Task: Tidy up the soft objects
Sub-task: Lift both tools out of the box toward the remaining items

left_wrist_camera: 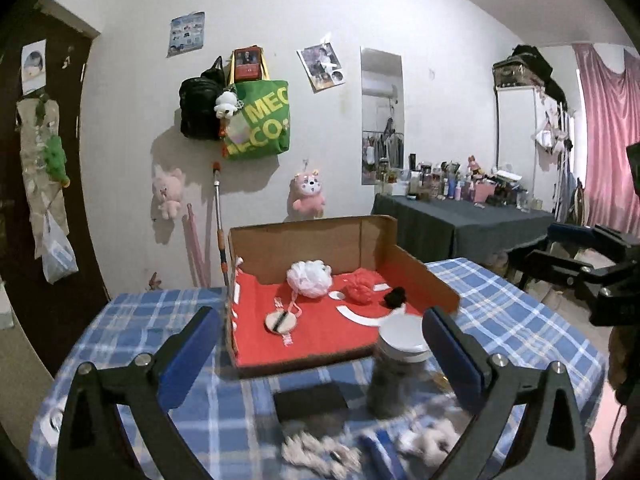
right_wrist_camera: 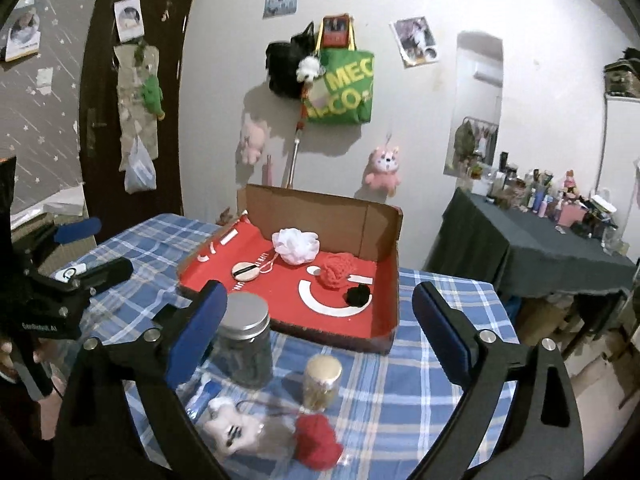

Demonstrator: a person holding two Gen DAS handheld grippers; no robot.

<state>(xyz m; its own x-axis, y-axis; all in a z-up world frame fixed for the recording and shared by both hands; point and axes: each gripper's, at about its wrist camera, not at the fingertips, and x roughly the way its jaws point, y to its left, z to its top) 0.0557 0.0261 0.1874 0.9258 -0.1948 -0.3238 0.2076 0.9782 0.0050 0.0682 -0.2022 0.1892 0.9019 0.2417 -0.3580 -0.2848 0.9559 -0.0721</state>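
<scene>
Right wrist view: red pom-pom (right_wrist_camera: 319, 441) lies on the blue plaid tablecloth (right_wrist_camera: 404, 412) near the camera, just beside a white plush toy (right_wrist_camera: 232, 428). Behind them stand a small gold-lidded jar (right_wrist_camera: 322, 381) and a taller glass jar (right_wrist_camera: 247, 343) with a metal lid. Further back sits a cardboard box (right_wrist_camera: 320, 216) with a red floor — it holds a white mesh puff (right_wrist_camera: 295, 245), a red knitted piece (right_wrist_camera: 338, 272), a black pom-pom (right_wrist_camera: 357, 295) and a round compact (right_wrist_camera: 245, 271). Right gripper (right_wrist_camera: 320, 320) hangs above the near items, fingers wide apart, clamping nothing. Left wrist view: left gripper (left_wrist_camera: 320, 340) also spread wide, empty, facing the same box; a blurred black rectangular object (left_wrist_camera: 310, 400) lies on the cloth between its fingers.
</scene>
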